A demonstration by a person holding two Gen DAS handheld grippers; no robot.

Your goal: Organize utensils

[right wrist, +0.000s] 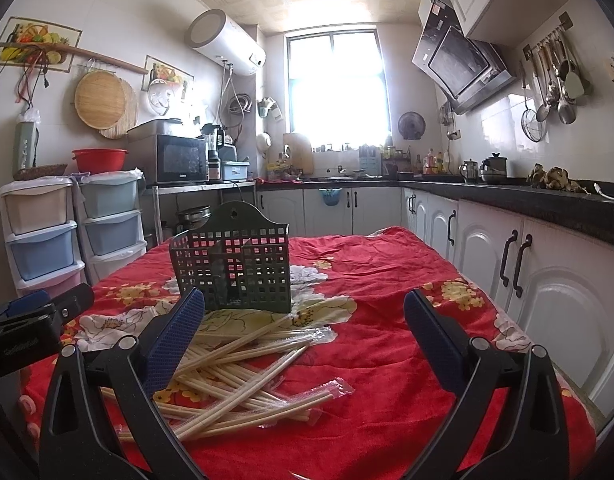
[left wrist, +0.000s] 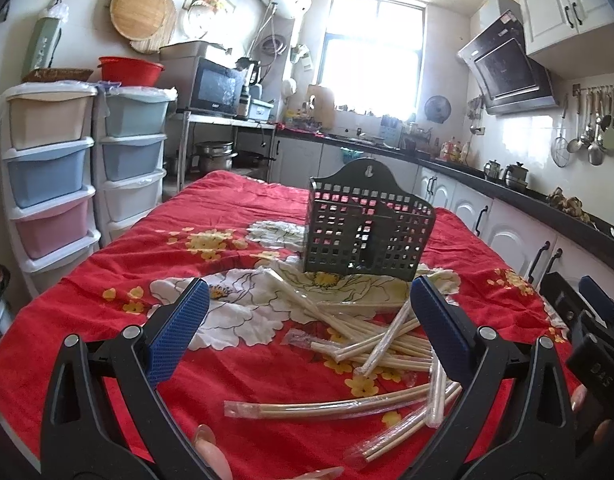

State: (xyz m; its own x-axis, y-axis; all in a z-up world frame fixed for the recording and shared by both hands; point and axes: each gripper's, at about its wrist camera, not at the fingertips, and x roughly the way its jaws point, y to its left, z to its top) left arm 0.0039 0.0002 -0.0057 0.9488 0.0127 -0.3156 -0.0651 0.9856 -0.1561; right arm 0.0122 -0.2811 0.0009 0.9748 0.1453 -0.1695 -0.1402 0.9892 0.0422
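Two grippers wide open over wrapped chopsticks

Many wrapped chopsticks [right wrist: 243, 364] lie piled on the red floral cloth [right wrist: 387, 360], partly hidden by blue fingers [right wrist: 175, 344]. Just behind stands the dark perforated holder [left wrist: 367, 232], contents unclear. Left gripper [left wrist: 311, 332] and right gripper [right wrist: 307, 340] gape, holding nothing.

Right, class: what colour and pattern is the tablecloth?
Red tablecloth with white and yellow flowers, clearest in the left wrist view.

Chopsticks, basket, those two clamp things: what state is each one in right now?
Chopsticks: wrapped pairs, piled loose on the cloth in front of the basket.
Basket: upright, nothing seen inside.
Left gripper: open, holding nothing.
Right gripper: open, holding nothing.
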